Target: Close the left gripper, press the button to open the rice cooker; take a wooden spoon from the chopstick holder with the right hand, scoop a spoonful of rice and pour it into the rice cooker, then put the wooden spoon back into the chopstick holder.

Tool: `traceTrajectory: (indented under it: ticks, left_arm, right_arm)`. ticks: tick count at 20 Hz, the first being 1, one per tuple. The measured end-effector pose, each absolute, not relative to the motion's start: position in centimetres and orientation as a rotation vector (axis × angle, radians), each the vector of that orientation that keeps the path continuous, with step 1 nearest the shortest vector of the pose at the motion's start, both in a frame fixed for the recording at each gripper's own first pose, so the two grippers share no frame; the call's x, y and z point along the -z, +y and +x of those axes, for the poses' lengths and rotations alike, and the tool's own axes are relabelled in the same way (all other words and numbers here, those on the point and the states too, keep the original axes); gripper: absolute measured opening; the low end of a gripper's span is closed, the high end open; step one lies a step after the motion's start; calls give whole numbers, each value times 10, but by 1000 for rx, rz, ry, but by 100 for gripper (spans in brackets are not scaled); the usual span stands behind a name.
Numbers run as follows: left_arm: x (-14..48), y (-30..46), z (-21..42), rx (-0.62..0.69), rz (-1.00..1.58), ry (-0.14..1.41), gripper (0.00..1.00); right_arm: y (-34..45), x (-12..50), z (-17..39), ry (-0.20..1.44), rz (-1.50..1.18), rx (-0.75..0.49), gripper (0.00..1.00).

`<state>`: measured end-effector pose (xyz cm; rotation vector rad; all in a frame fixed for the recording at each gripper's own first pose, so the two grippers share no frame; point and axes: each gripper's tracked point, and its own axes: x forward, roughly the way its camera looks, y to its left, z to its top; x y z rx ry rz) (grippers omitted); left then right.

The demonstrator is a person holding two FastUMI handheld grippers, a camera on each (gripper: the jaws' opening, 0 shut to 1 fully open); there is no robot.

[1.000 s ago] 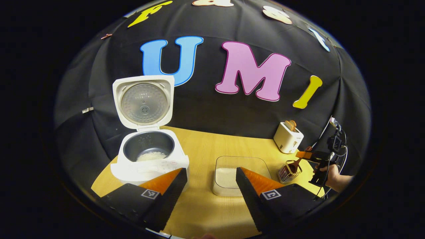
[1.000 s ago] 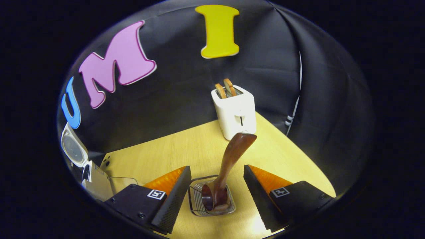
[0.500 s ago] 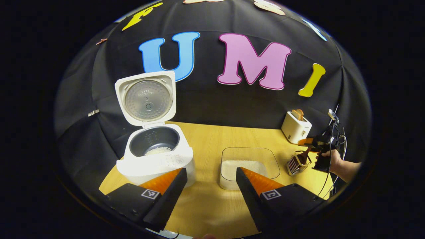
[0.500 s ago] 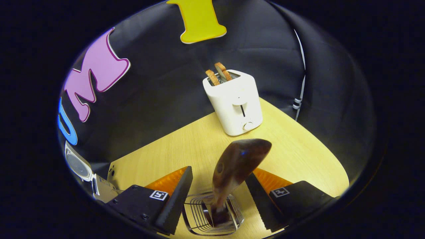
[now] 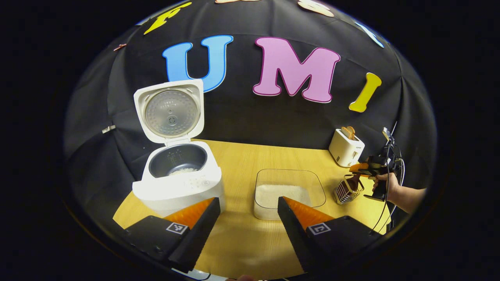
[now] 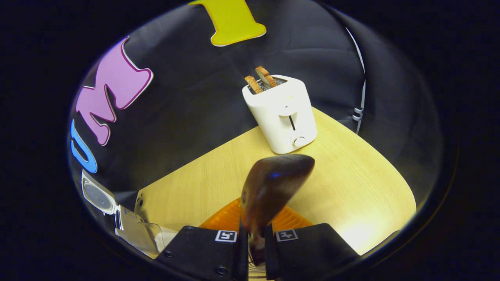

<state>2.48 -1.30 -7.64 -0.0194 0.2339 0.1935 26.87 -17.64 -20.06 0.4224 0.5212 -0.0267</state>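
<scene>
1. Wooden tabletop backed by black cloth wall; white toaster with 2 slices in its slots stands at the far right corner.
2. Rice cooker sits at left, lid upright and open, a little rice visible in the dark inner pot.
3. Clear rice container lies mid-table, between cooker and chopstick holder.
4. Left gripper: fingers spread wide, holding nothing, hovering near the table's front edge, cooker just beyond its left finger.
5. Right gripper: fingers pressed together on the wooden spoon, pinching its handle low down; handle end rises toward the camera.
6. In the left gripper view, a hand holds the right gripper directly over the wire holder.
</scene>
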Motion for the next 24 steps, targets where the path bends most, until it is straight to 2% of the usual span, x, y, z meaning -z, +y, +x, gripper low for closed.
traceTrajectory:
  ticks: [10,16,20,24]
  left_arm:
    - [60,20,17,-148,-72,171,96]
    - [52,60,8,-134,-121,133,95]
    - [45,73,3,-99,-42,105,96]
    - [43,78,2,-46,-44,115,96]
  right_arm:
    - [-173,96,242,321,318,107,19]
    - [-105,40,219,247,369,46,19]
    - [-33,45,207,263,313,-25,19]
    - [29,78,205,294,228,-70,19]
